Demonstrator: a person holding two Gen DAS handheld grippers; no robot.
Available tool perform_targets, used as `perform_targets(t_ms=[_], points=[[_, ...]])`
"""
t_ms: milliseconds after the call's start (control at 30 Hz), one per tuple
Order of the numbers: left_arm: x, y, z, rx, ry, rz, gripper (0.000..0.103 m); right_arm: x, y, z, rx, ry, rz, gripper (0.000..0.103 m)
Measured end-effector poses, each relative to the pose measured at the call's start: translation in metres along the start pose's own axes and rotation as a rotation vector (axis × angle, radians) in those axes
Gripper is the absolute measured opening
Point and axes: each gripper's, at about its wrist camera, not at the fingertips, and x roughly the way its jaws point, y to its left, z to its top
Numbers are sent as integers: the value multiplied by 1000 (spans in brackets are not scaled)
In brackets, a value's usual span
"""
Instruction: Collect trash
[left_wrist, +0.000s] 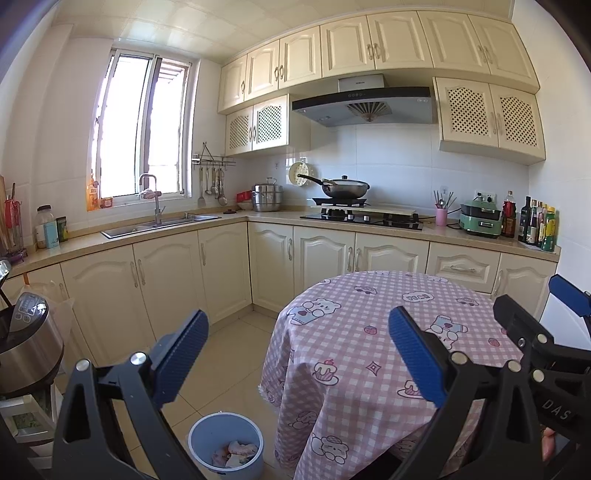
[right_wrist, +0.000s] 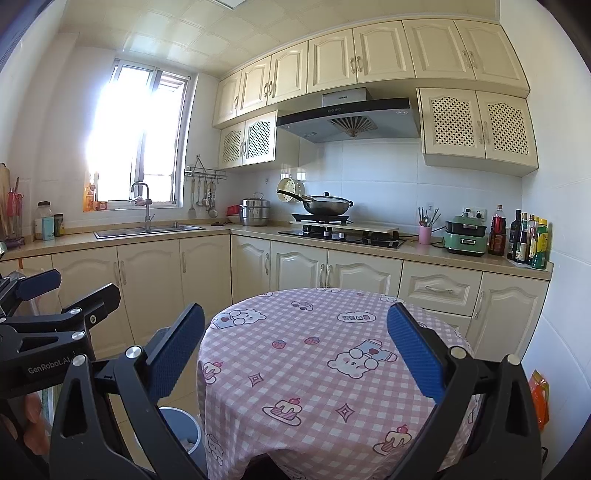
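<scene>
Readable writing: "GenRobot.AI" on the left gripper (right_wrist: 55, 291) body, "YEAH" printed on the pink checked tablecloth (right_wrist: 314, 369). Left gripper spread wide, holding nothing; right gripper (right_wrist: 295, 354) likewise spread, holding nothing. Crumpled trash (left_wrist: 236, 452) lies inside the blue bin (left_wrist: 226, 443) on the tiled floor just beside the round table. Cream kitchen cabinets, wok (left_wrist: 345, 186) on the stove.

Both wrist cams: table (left_wrist: 354, 332), kitchen beyond

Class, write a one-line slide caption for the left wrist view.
Open left gripper held above a blue bin of crumpled trash, beside a round table in pink checked cloth.
</scene>
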Motion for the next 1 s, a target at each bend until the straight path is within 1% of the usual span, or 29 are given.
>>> perform_targets(t_ms=[1000], points=[[1, 0, -3, 3, 10, -7, 96, 4, -2, -4, -2, 14, 10, 95]])
